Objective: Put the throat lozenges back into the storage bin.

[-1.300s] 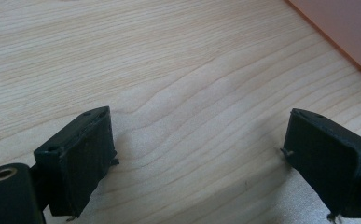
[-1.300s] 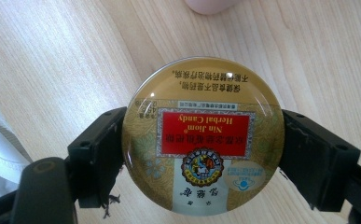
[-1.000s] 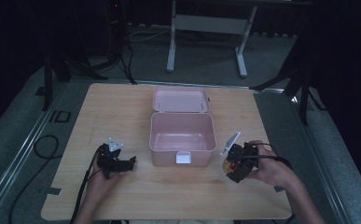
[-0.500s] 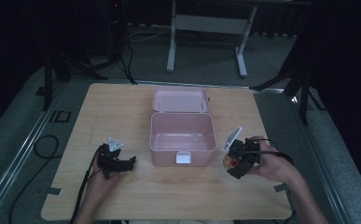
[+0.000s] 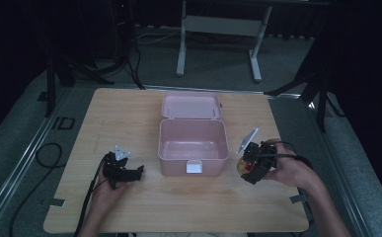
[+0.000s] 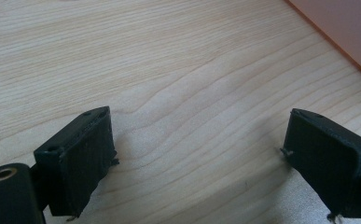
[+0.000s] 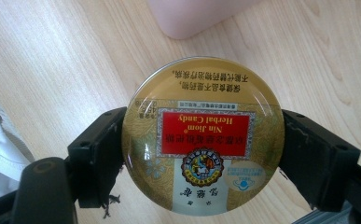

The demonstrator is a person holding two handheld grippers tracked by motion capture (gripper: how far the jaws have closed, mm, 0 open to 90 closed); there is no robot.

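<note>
Pink box on pale woodgrain table; gold-patterned round tin with red label; black tool jaws.

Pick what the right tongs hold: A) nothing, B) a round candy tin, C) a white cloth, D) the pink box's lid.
B: in the right gripper view the right tongs clamp both sides of a round gold candy tin above the table.

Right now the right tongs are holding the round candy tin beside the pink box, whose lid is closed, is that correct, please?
Not quite: the lid is open. The high view shows the pink box with its lid folded back behind it and the inside bare. The rest stands: the right tongs are clamped on the round candy tin, beside the box.
</note>
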